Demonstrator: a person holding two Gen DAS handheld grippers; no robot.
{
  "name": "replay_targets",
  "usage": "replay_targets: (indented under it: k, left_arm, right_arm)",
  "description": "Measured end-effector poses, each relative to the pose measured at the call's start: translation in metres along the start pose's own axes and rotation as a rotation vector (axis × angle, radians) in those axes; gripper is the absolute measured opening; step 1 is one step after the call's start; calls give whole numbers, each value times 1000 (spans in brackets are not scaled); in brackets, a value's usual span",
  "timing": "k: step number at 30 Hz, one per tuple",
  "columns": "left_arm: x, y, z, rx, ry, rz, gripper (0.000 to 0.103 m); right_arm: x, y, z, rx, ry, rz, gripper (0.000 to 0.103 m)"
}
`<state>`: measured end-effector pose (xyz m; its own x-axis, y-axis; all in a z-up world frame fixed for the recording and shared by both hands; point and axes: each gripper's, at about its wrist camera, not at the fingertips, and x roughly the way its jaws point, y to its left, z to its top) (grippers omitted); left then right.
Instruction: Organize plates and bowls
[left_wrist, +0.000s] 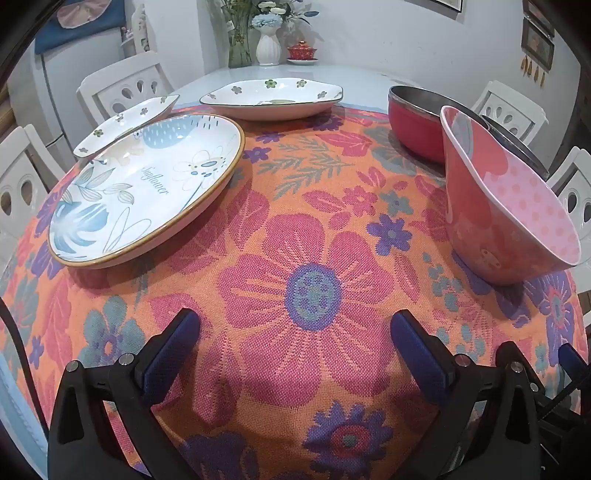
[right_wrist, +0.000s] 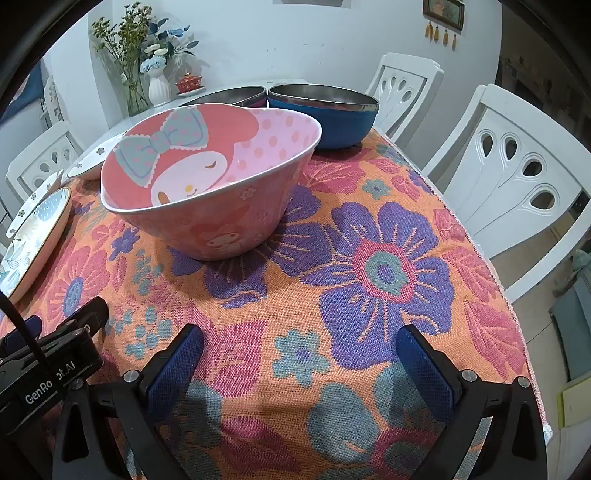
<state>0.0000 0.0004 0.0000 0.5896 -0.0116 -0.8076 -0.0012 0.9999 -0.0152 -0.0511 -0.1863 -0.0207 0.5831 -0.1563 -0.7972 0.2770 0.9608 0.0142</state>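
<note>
My left gripper (left_wrist: 295, 325) is open and empty above the floral cloth, near the table's front. A round blue-leaf plate (left_wrist: 147, 188) lies ahead on the left, overlapping a small flower-dotted dish (left_wrist: 122, 123). A larger flower-dotted dish (left_wrist: 273, 99) lies farther back. A pink cartoon bowl (left_wrist: 506, 206) stands ahead on the right, with a red steel-lined bowl (left_wrist: 417, 118) behind it. My right gripper (right_wrist: 299, 339) is open and empty, with the pink bowl (right_wrist: 210, 184) ahead on the left. A blue steel-lined bowl (right_wrist: 325, 114) and the red bowl (right_wrist: 229, 98) stand behind it.
The orange floral cloth (left_wrist: 306, 229) covers the near part of the white table (left_wrist: 365, 79). A vase of flowers (left_wrist: 267, 44) and a red lidded cup (left_wrist: 302, 51) stand at the far end. White chairs (right_wrist: 517, 173) line both sides. The left gripper's body (right_wrist: 48, 365) shows at left in the right wrist view.
</note>
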Motion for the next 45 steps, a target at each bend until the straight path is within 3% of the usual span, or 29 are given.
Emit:
replay_targets:
  k: [5,10,12,19,23,26,32,38,45]
  left_arm:
    - [-1,0,1,21,43,4,103]
    - [-17,3,-9,120,182,-58,102]
    - [-30,7,-15,122,220,-23,101]
    - [-103,52,-10,105,112,0,102]
    - [-133,79,8,102,61,10,102]
    - [-142,100,36,91,46,16,102]
    - [-174,138,82,73,-68,41,102]
    - [-196,178,102,46,-137,35,102]
    - [-188,210,102,5,-127,-5,102]
  right_arm:
    - [-4,2,-3,-20,12,5,103]
    - [-16,1,-13,-80,181,43,103]
    - [-20,2,-19,-71,255,40,103]
    - [-30,12,-18,-51,467,14,103]
    - [-84,45,-7,-42,395,36,103]
    - [-130,80,21,-72,288,49,103]
    - [-194,137,83,-106,109,62,103]
    - [-222,169,104,-100,9,32,103]
    - [-218,191,93,-71,26,26,103]
